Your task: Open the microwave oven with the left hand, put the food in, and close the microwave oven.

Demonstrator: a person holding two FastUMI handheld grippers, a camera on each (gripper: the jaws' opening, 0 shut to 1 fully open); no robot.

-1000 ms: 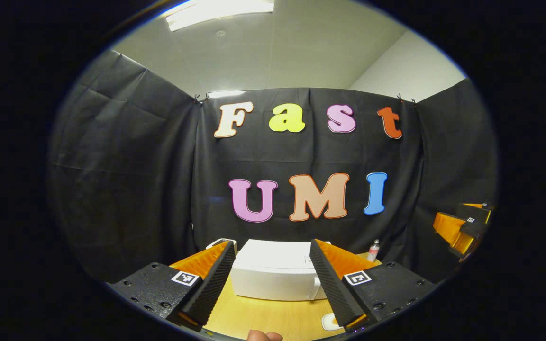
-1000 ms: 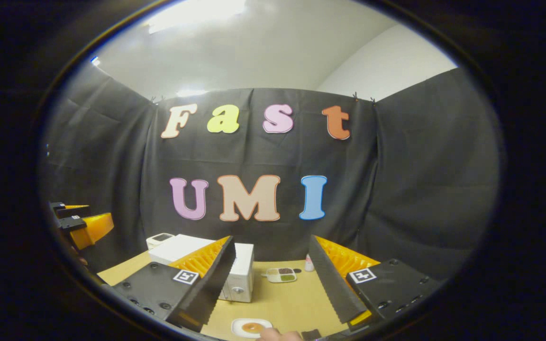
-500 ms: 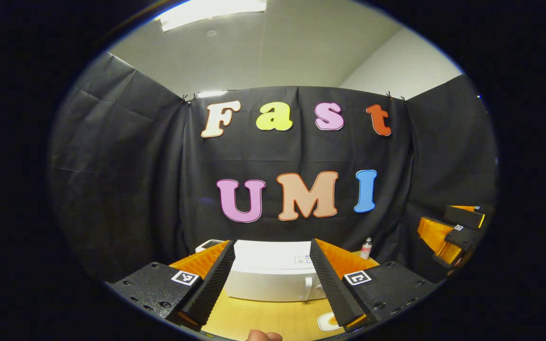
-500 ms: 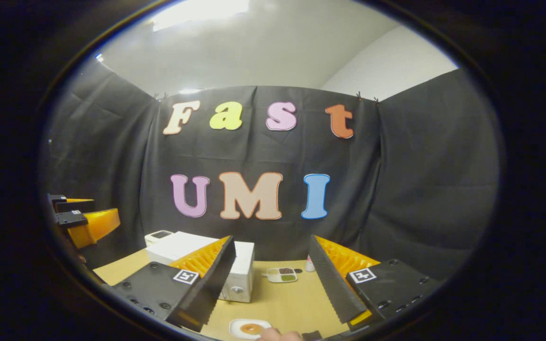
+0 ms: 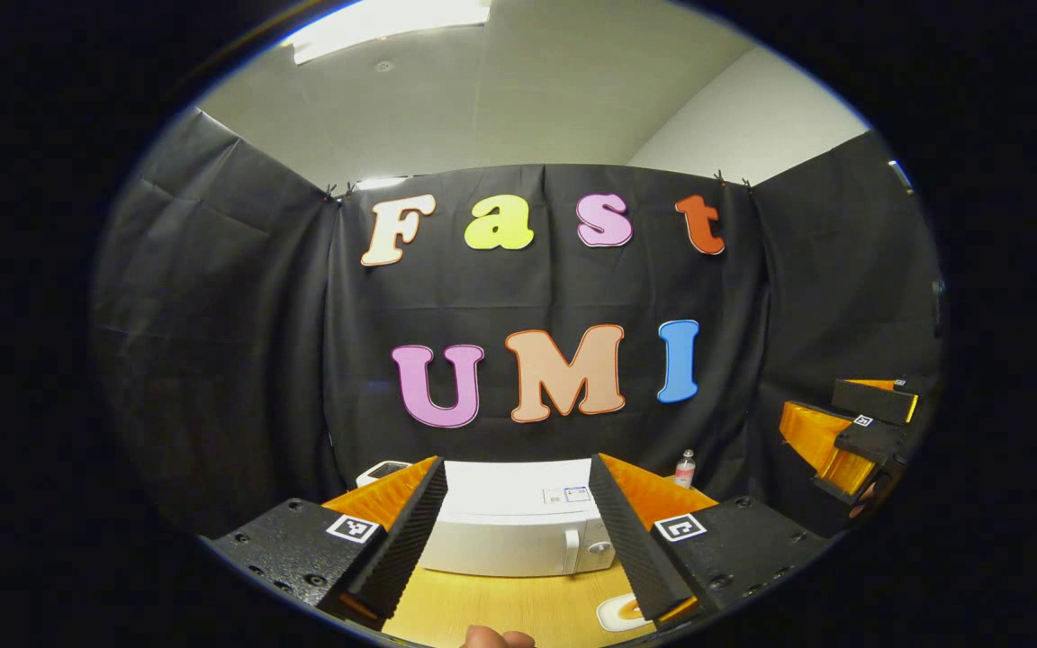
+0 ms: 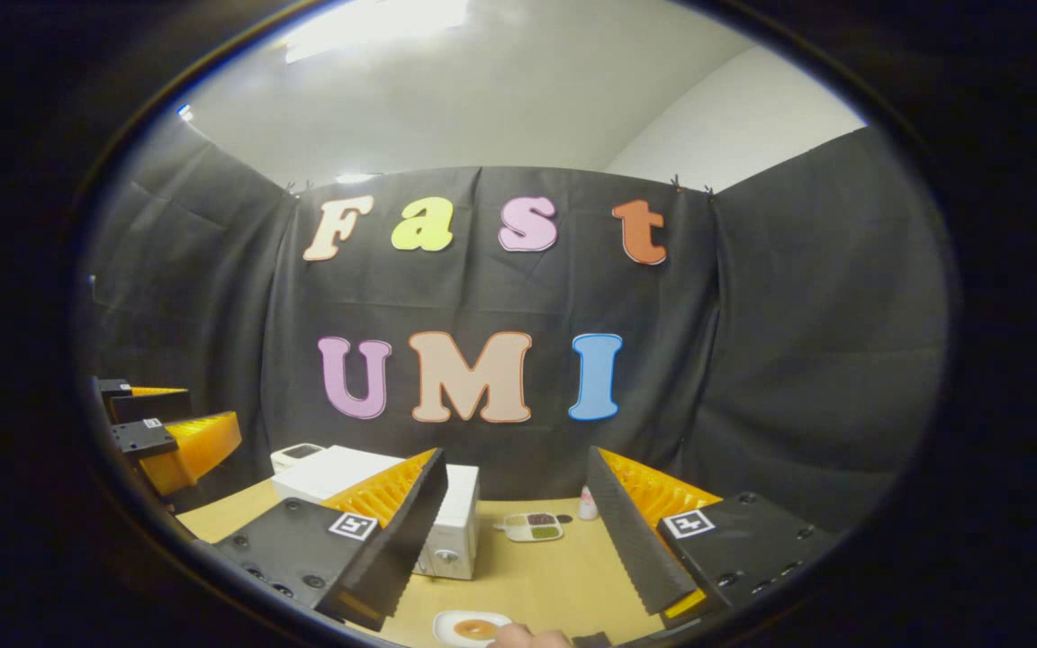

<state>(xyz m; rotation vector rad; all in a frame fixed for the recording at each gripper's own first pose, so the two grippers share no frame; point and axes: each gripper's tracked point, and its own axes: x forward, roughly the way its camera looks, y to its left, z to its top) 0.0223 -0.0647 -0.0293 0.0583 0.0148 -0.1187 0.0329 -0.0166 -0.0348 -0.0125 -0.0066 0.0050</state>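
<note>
Currently the microwave oven (image 5: pixel 505 531) stands at the surface's (image 6: pixel 554 576) far edge, door shut, long axis along that edge, front facing the near edge. Food plate (image 6: pixel 472 627) lies at the near edge. Behind: compartment tray (image 6: pixel 532 526), bottle (image 5: pixel 684 469). Left tool (image 5: pixel 514 531) and right tool (image 6: pixel 514 531) both spread apart, holding nothing.
</note>
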